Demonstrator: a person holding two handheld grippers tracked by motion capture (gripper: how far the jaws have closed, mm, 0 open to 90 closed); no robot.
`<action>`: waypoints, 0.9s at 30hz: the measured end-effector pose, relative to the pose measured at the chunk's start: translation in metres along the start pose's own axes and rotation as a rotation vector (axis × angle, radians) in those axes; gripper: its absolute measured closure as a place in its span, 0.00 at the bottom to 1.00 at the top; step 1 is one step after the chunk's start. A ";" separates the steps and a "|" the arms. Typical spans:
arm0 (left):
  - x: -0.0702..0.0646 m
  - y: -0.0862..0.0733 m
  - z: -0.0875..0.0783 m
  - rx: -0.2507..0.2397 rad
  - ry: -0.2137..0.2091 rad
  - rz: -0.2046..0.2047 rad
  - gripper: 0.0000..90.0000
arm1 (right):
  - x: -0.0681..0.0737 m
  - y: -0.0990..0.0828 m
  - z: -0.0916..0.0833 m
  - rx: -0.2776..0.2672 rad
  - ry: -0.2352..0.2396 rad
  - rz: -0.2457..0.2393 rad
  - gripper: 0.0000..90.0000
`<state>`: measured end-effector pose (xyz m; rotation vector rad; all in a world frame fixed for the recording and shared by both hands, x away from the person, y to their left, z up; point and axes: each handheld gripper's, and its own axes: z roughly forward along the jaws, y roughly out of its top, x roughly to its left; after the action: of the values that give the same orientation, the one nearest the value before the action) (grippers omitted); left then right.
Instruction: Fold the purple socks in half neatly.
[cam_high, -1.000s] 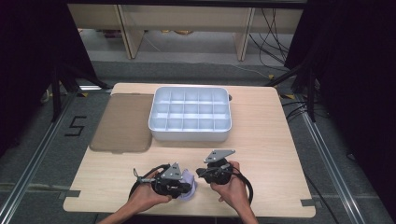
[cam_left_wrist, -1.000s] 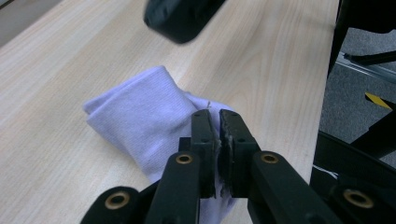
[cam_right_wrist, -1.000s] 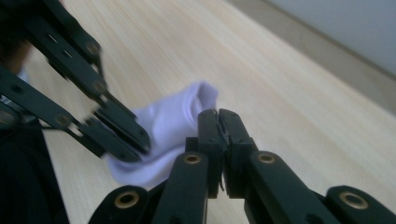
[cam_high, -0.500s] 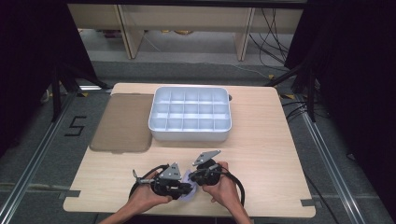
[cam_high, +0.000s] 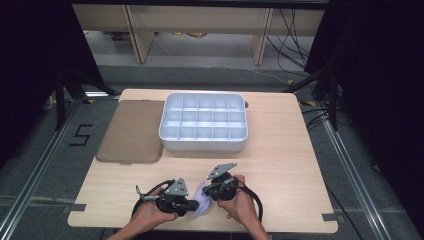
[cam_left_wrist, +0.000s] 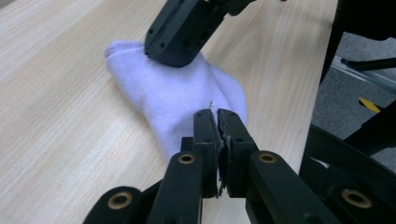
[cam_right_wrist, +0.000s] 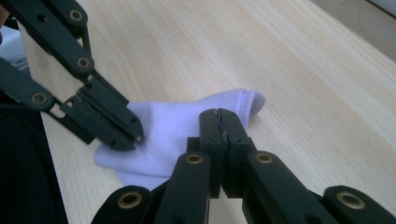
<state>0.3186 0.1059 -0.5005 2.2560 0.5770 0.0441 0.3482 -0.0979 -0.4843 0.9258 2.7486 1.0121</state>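
We find the white sock (cam_high: 202, 202) lying flat on the worktop (cam_high: 280, 165), close to its near edge and roughly midway along it. It is a short, folded or bunched piece; the right gripper view shows one end doubled over (cam_right_wrist: 247, 100).

Both claws work on it from opposite sides. The left claw (cam_left_wrist: 216, 114) has its jaws closed tight, tips resting on the near part of the fabric. The right claw (cam_right_wrist: 219, 114) is likewise closed, tips down on the cloth. Whether either pinches a fold or merely presses on it, we cannot tell.

We judge the step in hand to be folding or compacting the sock. The divided white tray (cam_high: 235, 142) stands well apart toward the far edge, with the brown lid (cam_high: 130, 135) beside it toward the left edge.

The next move calls for a firm hold on the bundle so it stays compact during lifting.
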 end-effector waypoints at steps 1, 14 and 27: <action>0.000 -0.001 0.000 -0.007 -0.002 -0.015 0.95 | 0.001 -0.001 0.000 0.000 0.007 0.008 1.00; 0.004 0.000 0.000 -0.001 0.010 0.000 0.96 | 0.001 -0.004 -0.007 -0.058 -0.023 0.002 0.86; 0.000 -0.001 0.001 -0.008 0.019 -0.007 0.95 | -0.007 -0.003 0.009 0.018 0.011 0.069 0.56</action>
<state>0.3188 0.1059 -0.5025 2.2476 0.5935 0.0645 0.3549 -0.0988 -0.4936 1.0271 2.7572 1.0068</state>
